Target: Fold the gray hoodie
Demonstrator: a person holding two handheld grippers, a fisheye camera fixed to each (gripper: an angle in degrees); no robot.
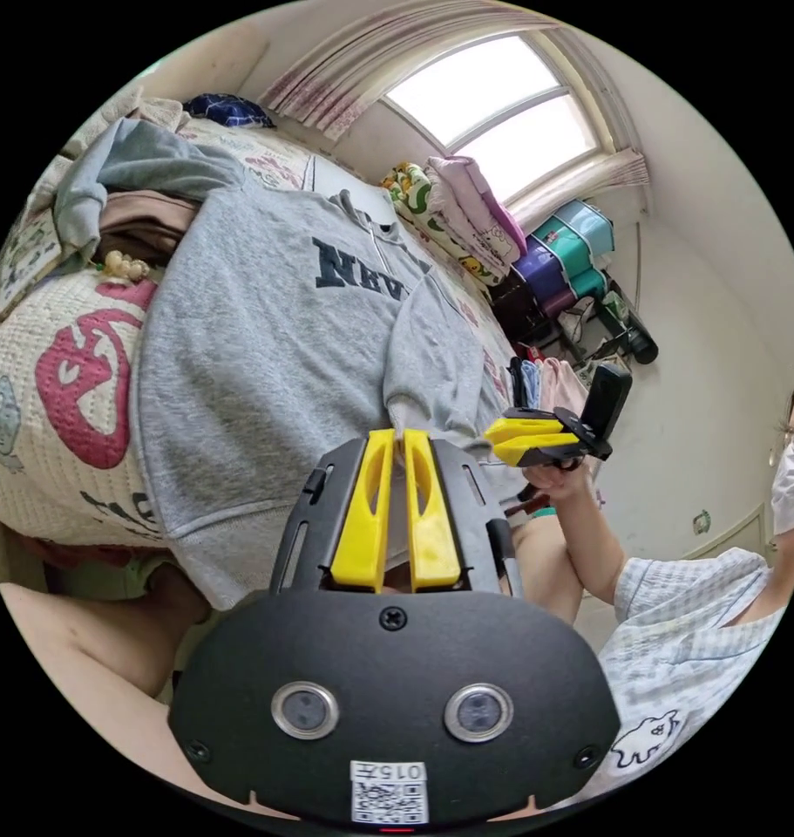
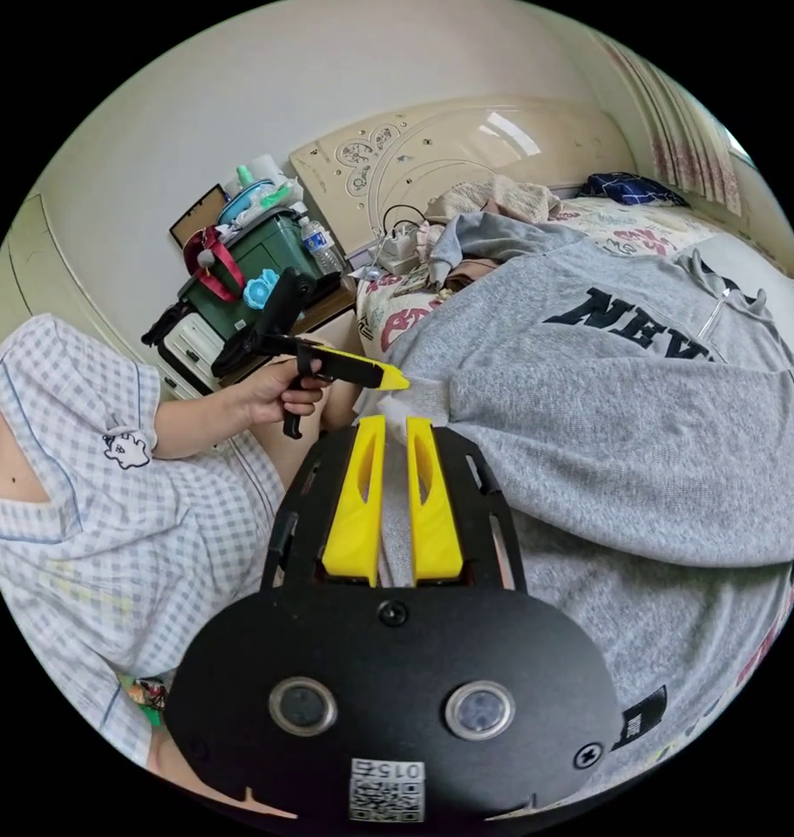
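Gray hoodie [image 1: 274, 349] front-up on the bed [image 1: 57, 410], one sleeve [image 2: 623, 436] folded across. Left gripper [image 1: 397, 440] and right gripper [image 2: 395, 427] each clenched on fabric; remaining folds pending.

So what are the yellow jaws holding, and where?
Both hold the gray hoodie. The right gripper pinches a sleeve cuff; the left gripper pinches sleeve fabric near the cuff.

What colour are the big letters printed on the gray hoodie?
Dark navy letters on the gray hoodie, clearest in the right gripper view.
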